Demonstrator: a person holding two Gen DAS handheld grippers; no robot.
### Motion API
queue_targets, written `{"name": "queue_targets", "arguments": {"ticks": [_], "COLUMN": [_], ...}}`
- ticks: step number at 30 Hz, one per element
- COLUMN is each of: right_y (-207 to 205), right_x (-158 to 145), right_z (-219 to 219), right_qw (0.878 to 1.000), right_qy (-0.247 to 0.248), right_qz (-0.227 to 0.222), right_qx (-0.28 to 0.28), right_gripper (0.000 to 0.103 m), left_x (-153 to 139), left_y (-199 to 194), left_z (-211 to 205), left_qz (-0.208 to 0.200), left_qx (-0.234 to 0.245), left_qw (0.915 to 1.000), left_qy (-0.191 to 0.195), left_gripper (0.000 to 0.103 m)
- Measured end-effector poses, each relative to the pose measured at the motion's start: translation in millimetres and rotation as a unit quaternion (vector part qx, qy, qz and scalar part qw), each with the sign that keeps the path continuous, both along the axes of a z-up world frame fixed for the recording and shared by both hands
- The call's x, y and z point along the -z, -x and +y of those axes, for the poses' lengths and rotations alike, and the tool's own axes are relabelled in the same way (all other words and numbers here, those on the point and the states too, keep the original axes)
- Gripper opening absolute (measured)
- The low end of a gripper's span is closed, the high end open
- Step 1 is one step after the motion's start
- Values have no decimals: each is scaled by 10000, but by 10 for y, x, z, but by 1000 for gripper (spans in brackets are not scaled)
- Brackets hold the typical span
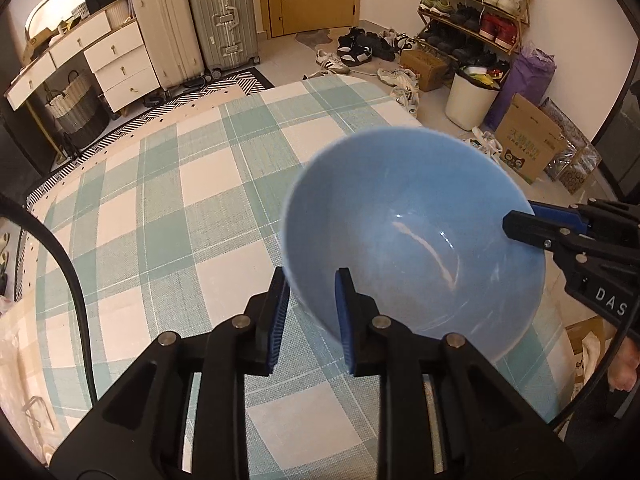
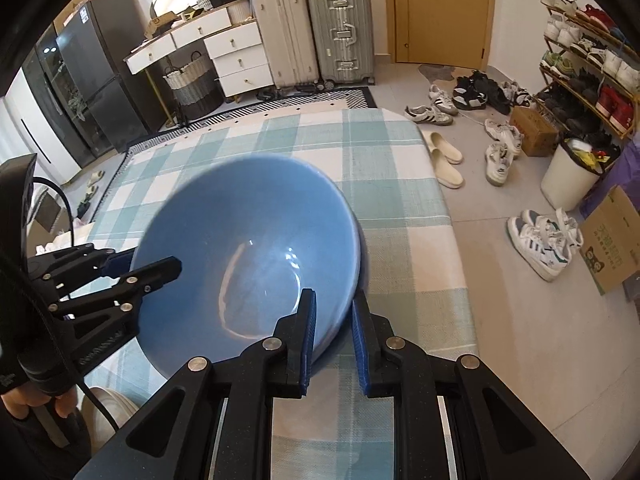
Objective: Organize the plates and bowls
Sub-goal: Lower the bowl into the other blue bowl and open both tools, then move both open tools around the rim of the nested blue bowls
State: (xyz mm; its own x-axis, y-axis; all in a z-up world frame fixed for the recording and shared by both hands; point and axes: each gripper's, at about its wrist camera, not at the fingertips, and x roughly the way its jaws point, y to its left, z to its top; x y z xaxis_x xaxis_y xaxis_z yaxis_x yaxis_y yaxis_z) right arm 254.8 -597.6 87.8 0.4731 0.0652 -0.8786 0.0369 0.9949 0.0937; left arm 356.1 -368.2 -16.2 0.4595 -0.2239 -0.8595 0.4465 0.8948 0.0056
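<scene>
The blue bowl (image 1: 412, 236) was above the table, over its green and white checked tablecloth (image 1: 160, 200), tilted so that its inside faced the cameras; whether its base touched the cloth I cannot tell; the left gripper (image 1: 312, 320) was closed on the near rim, one blue pad (image 1: 278, 320) outside the wall and one inside; the right gripper (image 2: 334, 336) was nearly closed and pinched the opposite rim in the same manner, the thin wall between its pads; a pale plate (image 2: 104, 408) showed partly at the table's near left edge; behind the table stood two suitcases (image 2: 312, 28), a white drawer chest (image 2: 236, 52), a shoe rack (image 2: 588, 60) and a white bin (image 2: 568, 180).
</scene>
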Motion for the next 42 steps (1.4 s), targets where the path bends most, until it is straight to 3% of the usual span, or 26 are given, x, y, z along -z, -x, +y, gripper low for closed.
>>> {"name": "queue_targets", "arguments": {"ticks": [2, 6, 8, 11, 12, 14, 20, 28, 30, 42], "right_y": [12, 42, 65, 111, 124, 140, 232, 345, 368, 438], "right_x": [-9, -30, -51, -120, -153, -195, -337, -453, -460, -403], "right_z": [-20, -38, -55, -43, -30, 0, 81, 161, 171, 78], "right_qw": [10000, 10000, 9998, 9994, 9992, 9991, 9980, 9966, 9963, 9961], "right_qy": [-34, -38, -150, -222, -210, -204, -169, -237, -265, -375], "right_qz": [-16, -62, -122, -278, -333, -383, -605, -766, -793, -803], "right_qx": [11, 45, 41, 17, 10, -11, -71, -188, -187, 50], "right_gripper": [19, 20, 30, 52, 54, 67, 82, 85, 85, 86], "left_x": [-10, -55, -92, -141, -157, -185, -252, -317, -329, -399], "left_y": [0, 19, 38, 66, 75, 97, 152, 196, 208, 233], "left_z": [5, 12, 17, 41, 49, 84, 149, 243, 263, 374], "left_qz": [-23, -101, -119, -192, -203, -213, -263, -313, -316, -252], "left_qx": [23, 38, 65, 82, 111, 123, 132, 144, 138, 44], "left_qw": [10000, 9999, 9999, 9997, 9996, 9994, 9991, 9985, 9982, 9973], "left_qy": [11, 16, 59, 123, 158, 227, 302, 435, 498, 683], "left_gripper": [20, 39, 42, 58, 62, 69, 76, 88, 100, 101]}}
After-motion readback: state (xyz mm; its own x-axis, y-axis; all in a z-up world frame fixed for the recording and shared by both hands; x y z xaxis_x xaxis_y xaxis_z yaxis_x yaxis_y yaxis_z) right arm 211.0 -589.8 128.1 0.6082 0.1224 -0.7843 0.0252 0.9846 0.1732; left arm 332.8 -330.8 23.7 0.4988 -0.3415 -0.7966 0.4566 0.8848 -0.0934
